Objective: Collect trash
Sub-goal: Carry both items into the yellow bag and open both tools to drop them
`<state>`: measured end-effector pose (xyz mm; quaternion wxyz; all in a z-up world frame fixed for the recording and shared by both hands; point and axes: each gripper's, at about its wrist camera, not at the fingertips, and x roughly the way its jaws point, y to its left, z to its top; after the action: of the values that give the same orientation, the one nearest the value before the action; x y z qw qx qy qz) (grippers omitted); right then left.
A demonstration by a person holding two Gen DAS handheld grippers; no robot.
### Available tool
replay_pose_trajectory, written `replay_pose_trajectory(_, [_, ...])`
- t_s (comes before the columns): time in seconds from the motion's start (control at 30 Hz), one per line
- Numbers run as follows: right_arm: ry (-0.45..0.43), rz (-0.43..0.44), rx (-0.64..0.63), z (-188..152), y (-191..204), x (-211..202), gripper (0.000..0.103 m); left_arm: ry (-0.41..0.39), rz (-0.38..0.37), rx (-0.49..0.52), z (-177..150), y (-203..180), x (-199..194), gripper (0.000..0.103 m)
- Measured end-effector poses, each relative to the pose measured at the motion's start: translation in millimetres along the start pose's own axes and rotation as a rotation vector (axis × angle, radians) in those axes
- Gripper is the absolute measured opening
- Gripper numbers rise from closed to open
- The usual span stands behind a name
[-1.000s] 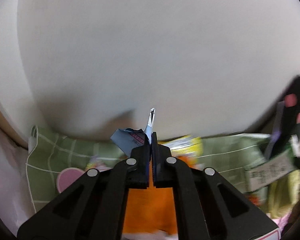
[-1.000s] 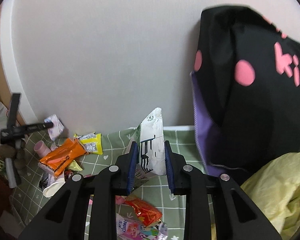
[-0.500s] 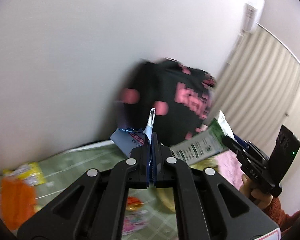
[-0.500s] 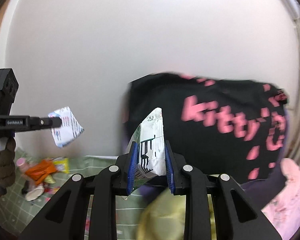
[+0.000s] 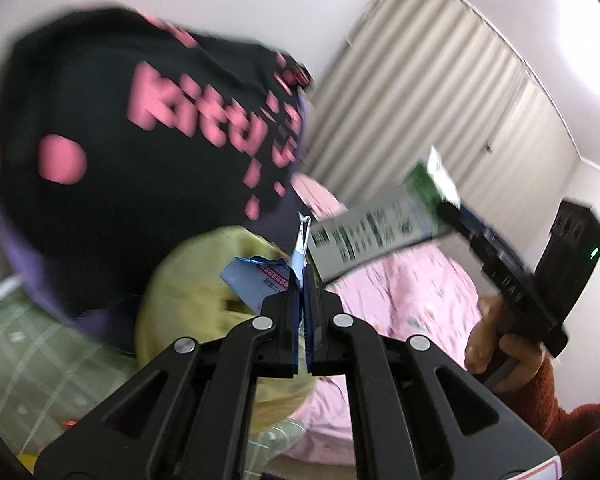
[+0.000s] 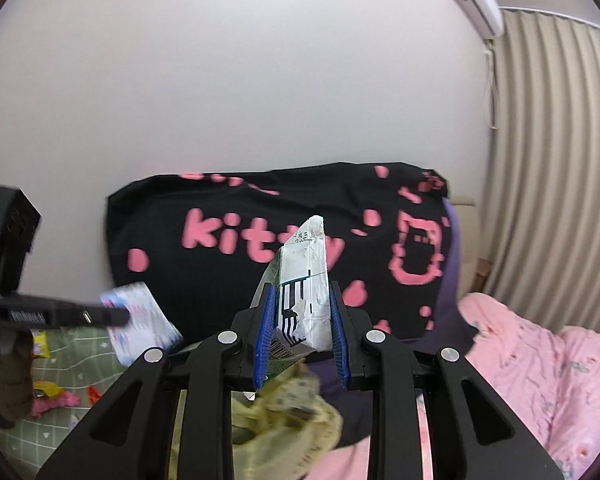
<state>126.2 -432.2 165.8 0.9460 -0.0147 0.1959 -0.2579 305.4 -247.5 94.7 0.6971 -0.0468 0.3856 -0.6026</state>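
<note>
My left gripper (image 5: pixel 302 280) is shut on a flat blue and white wrapper (image 5: pixel 256 286), held in the air in front of a yellow bag (image 5: pixel 188 300). From the right wrist view that wrapper (image 6: pixel 140 320) shows at the left, pinched by the other tool. My right gripper (image 6: pixel 300 312) is shut on a crumpled green and white carton (image 6: pixel 304 280); its blue pads (image 6: pixel 265 328) press both sides. In the left wrist view the carton (image 5: pixel 380 232) hangs at the right, with a hand (image 5: pixel 500 344) holding that tool. Both are above the bed.
A black pillow with pink lettering (image 6: pixel 260 232) leans on the white wall. A pink quilt (image 6: pixel 540 380) lies to the right, by a pleated curtain (image 6: pixel 548 160). Several bright wrappers (image 6: pixel 48 392) lie on the green checked sheet (image 6: pixel 80 340) at the left.
Both grippers have swung to the right and risen from the littered green sheet toward the pillow and yellow bag, each still gripping its piece of trash.
</note>
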Motion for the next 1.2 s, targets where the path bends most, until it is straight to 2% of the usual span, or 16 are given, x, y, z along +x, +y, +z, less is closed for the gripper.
replay_pose_trajectory(0.07, [0.006,-0.014,0.006,-3,-8,2,0.025,0.078,0.005,0.018,-4,0,32,0.002])
replay_pose_trajectory(0.17, [0.041,-0.005,-0.001,-8,-14,11,0.025,0.185,0.152,0.073,-17,9,79,0.002])
replay_pose_trajectory(0.37, [0.204,0.121,-0.021,-42,4,63,0.025,0.243,0.309,0.033,-31,54,93,0.002])
replay_pose_trajectory(0.47, [0.297,0.176,-0.026,-67,22,98,0.025,0.258,0.349,0.04,-34,71,93,0.002])
replay_pose_trajectory(0.63, [0.385,0.214,-0.064,-97,45,133,0.025,0.269,0.361,0.019,-39,78,91,0.002])
replay_pose_trajectory(0.77, [0.41,0.229,-0.058,-109,46,141,0.025,0.281,0.374,0.028,-40,80,97,0.002])
replay_pose_trajectory(0.9, [0.421,0.208,-0.039,-114,39,140,0.025,0.286,0.393,0.034,-41,74,106,0.002])
replay_pose_trajectory(0.97, [0.423,0.204,-0.018,-114,35,138,0.025,0.276,0.365,0.007,-43,74,107,0.002])
replay_pose_trajectory(1.07, [0.407,0.232,0.006,-114,35,134,0.025,0.245,0.285,-0.032,-41,73,102,0.002])
replay_pose_trajectory(1.2, [0.389,0.236,0.011,-114,40,127,0.025,0.24,0.261,-0.011,-40,63,101,0.002])
